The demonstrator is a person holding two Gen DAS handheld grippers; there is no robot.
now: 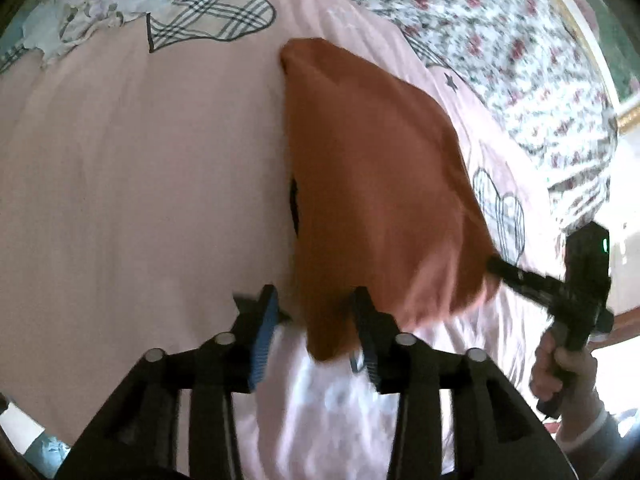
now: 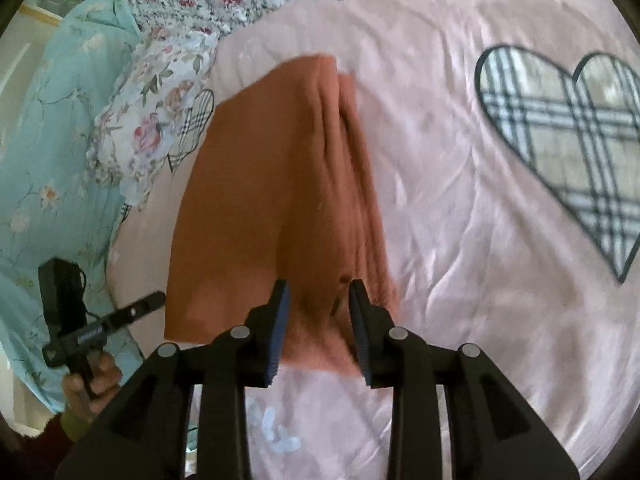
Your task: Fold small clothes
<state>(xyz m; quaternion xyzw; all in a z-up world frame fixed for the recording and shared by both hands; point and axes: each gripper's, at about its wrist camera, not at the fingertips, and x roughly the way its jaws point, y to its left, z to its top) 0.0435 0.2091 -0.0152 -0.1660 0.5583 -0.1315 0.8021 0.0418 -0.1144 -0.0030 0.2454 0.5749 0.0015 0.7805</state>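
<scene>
An orange-brown garment (image 1: 372,184) hangs folded above a pink bedspread (image 1: 140,168). In the left wrist view my left gripper (image 1: 316,308) stands with its jaws apart, and a lower corner of the cloth hangs between them. The right gripper (image 1: 494,266) shows at the right, its fingers at the cloth's other corner. In the right wrist view my right gripper (image 2: 320,300) has its jaws apart with the garment (image 2: 272,184) edge between them. The left gripper (image 2: 158,300) shows at the left, touching the cloth's left corner.
The pink bedspread (image 2: 460,184) carries plaid heart prints (image 2: 568,152). Floral bedding (image 1: 500,40) lies at the far side, and a light blue floral cloth (image 2: 52,152) lies to the left in the right wrist view. A gold-framed edge (image 1: 624,116) stands at the far right.
</scene>
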